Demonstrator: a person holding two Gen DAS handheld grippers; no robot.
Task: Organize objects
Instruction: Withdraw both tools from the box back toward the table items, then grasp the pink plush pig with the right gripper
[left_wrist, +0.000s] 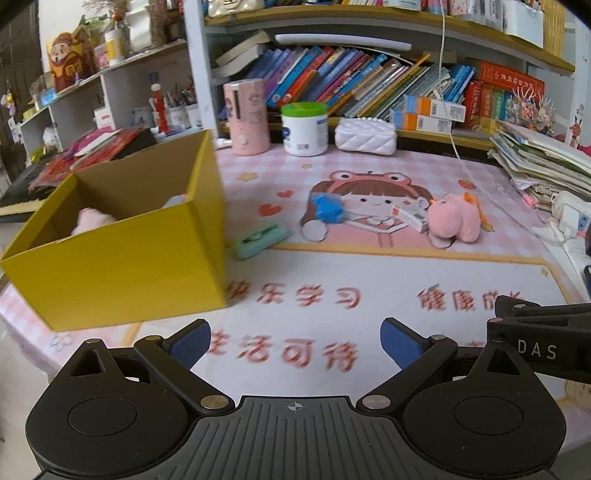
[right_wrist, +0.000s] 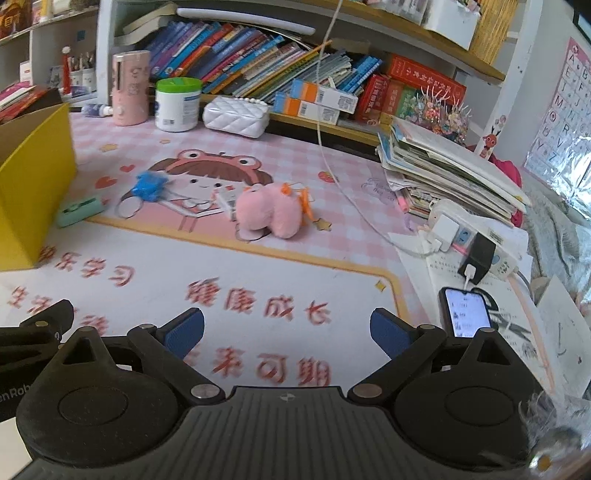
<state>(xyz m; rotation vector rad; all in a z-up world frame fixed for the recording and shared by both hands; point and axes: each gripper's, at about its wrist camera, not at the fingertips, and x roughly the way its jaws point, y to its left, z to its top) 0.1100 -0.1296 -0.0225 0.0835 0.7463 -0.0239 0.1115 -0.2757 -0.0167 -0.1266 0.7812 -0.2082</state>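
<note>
A yellow cardboard box (left_wrist: 122, 258) stands at the left of the desk mat, with a pink soft thing (left_wrist: 92, 221) inside; it also shows in the right wrist view (right_wrist: 33, 177). On the mat lie a mint green case (left_wrist: 260, 240) (right_wrist: 79, 211), a blue crumpled item (left_wrist: 327, 207) (right_wrist: 147, 184), a small white carton (left_wrist: 412, 214) and a pink plush toy (left_wrist: 456, 218) (right_wrist: 269, 214). My left gripper (left_wrist: 295, 341) is open and empty over the mat's front. My right gripper (right_wrist: 288, 332) is open and empty, to its right.
A pink bottle (left_wrist: 245, 116), a white tub with green lid (left_wrist: 304, 129) and a white quilted pouch (left_wrist: 365, 134) stand at the back below the bookshelf. A stack of booklets (right_wrist: 450, 170), a power strip (right_wrist: 476, 236) and a lit phone (right_wrist: 465, 310) lie at the right.
</note>
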